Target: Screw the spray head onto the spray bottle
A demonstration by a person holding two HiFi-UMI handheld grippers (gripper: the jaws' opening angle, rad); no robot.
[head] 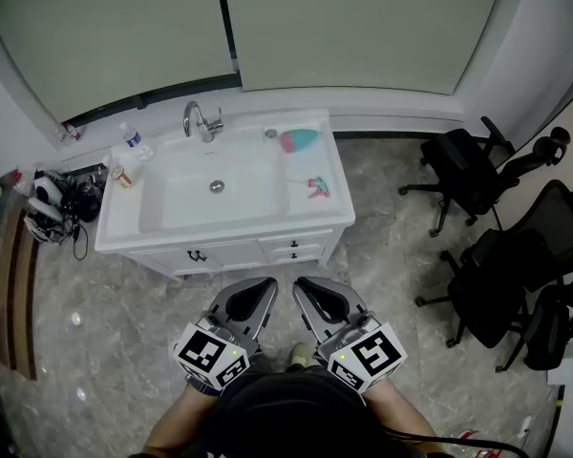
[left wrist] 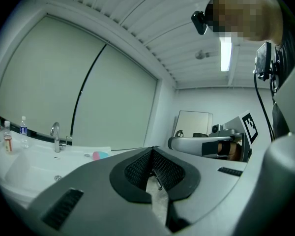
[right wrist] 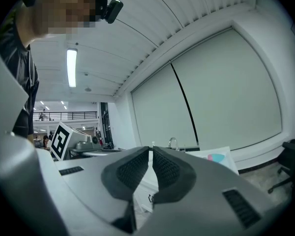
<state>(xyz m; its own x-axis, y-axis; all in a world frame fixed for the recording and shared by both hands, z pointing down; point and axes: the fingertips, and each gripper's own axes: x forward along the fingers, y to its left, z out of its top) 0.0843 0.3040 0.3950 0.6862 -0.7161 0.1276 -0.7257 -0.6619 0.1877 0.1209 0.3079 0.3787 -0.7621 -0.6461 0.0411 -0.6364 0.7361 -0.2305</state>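
Observation:
A pink and teal spray bottle [head: 298, 140] lies at the back right of the white sink counter [head: 310, 213]. A small pink and teal spray head [head: 317, 187] lies on the counter nearer me, right of the basin. Both grippers hang side by side in front of the vanity, short of the counter. The left gripper [head: 270, 281] is shut with nothing between its jaws, and so is the right gripper [head: 298, 282]. From the left gripper [left wrist: 152, 149] view the bottle [left wrist: 100, 155] shows low at the left. Beyond the right gripper [right wrist: 151, 149], the bottle [right wrist: 216, 157] sits at the right.
A faucet [head: 201, 120] stands behind the basin. A water bottle [head: 131, 136] and a small bottle [head: 122, 176] stand on the counter's left end. Cables and gear [head: 53, 203] lie on the floor at the left. Black office chairs [head: 477, 175] crowd the right side.

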